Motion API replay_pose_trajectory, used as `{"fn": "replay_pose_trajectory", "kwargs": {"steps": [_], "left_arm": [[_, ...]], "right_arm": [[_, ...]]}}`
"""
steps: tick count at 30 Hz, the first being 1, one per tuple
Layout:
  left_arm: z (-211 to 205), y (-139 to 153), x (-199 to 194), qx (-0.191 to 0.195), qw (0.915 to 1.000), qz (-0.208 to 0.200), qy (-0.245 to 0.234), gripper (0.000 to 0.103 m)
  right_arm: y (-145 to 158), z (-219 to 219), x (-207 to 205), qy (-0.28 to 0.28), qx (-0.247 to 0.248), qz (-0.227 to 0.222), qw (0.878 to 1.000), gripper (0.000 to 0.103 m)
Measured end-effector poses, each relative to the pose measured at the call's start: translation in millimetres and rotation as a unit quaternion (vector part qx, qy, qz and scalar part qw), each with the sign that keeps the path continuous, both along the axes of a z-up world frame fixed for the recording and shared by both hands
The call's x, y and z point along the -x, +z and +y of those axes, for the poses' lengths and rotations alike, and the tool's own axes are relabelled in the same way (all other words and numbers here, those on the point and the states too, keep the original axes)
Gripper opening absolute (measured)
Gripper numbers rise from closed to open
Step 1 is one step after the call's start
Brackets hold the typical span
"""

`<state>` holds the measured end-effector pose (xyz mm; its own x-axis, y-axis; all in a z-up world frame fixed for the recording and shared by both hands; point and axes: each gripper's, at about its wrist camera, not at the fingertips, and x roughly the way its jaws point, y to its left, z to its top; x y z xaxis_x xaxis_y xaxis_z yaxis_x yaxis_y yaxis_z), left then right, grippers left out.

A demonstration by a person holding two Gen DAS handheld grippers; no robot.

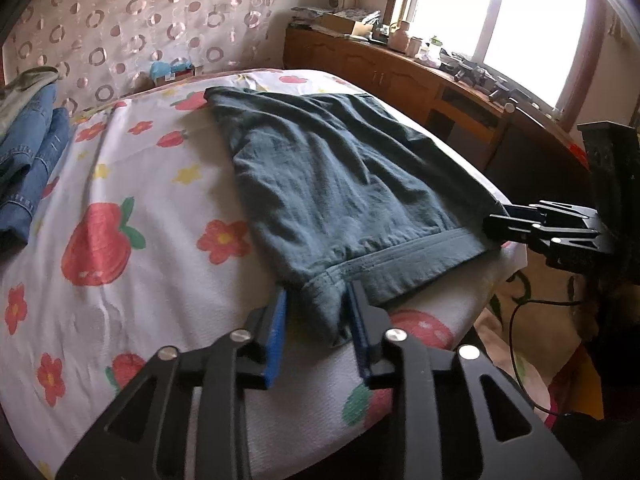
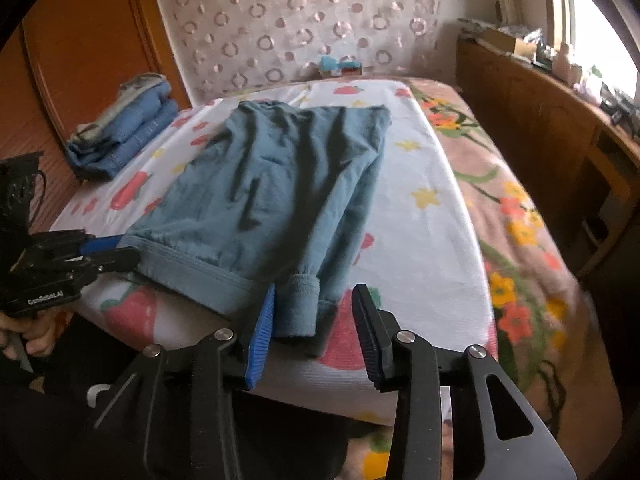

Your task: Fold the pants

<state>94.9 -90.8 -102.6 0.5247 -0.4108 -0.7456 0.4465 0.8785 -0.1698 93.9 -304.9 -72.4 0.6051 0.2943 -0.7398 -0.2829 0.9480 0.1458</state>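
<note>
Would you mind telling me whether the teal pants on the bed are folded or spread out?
Folded: the teal pants lie as a compact doubled layer on the bed sheet, waistband and a cuff together at the near edge.

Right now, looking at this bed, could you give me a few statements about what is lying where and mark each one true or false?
1. The teal pants lie spread on the fruit-print sheet. True.
2. Both grippers are clamped shut on the fabric. False: the left gripper and right gripper stand open, pant corners between the fingers.
3. Folded blue jeans sit near the bed's far corner. True.
4. The pants hang from the window. False: they rest on the bed.
</note>
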Motion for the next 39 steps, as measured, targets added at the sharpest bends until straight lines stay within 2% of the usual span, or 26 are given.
{"fn": "replay_pose_trajectory", "kwargs": {"steps": [9, 13, 14, 15, 16, 17, 19, 23, 30, 39], "left_arm": [[-3.0, -0.8, -1.0, -0.005, 0.9999, -0.011, -0.005, 0.039], [-4.3, -0.3, -2.8, -0.005, 0.9999, -0.011, -0.008, 0.038], [-4.0, -0.7, -2.2, -0.002, 0.9998, -0.012, -0.013, 0.035], [-4.6, -0.5, -1.4, 0.005, 0.9997, -0.009, -0.023, 0.023], [-4.6, 0.1, -1.3, 0.011, 0.9995, -0.006, -0.029, 0.019], [-5.5, 1.6, -1.9, 0.012, 0.9995, -0.006, -0.029, 0.014], [-8.9, 10.7, -1.9, 0.009, 0.9991, -0.015, -0.038, 0.008], [-9.6, 48.5, 1.6, 0.024, 0.9972, -0.054, -0.045, 0.007], [9.8, 118.1, 8.9, 0.054, 0.9908, -0.121, -0.025, 0.007], [46.8, 192.7, 23.0, 0.065, 0.9773, -0.201, 0.001, 0.007]], "right_arm": [[-7.1, 4.6, 1.8, -0.001, -0.001, 0.001, 1.000, 0.041], [-7.2, 2.9, 0.7, 0.004, -0.008, 0.003, 1.000, 0.034], [-6.8, 3.0, 0.4, 0.006, -0.010, 0.005, 1.000, 0.033], [-6.5, 2.8, 0.6, 0.007, -0.011, 0.005, 1.000, 0.028], [-5.8, 2.7, 0.8, 0.011, -0.011, 0.004, 1.000, 0.018], [-3.5, 3.8, 0.9, 0.016, -0.009, 0.000, 1.000, 0.013], [0.9, 4.6, -2.8, 0.025, -0.011, 0.002, 1.000, 0.008], [23.8, 8.2, -8.1, 0.035, -0.015, -0.022, 0.999, 0.008], [91.1, 11.2, -6.1, 0.047, -0.033, -0.093, 0.994, 0.007], [175.3, 33.3, -6.2, 0.088, -0.049, -0.165, 0.981, 0.007]]}}
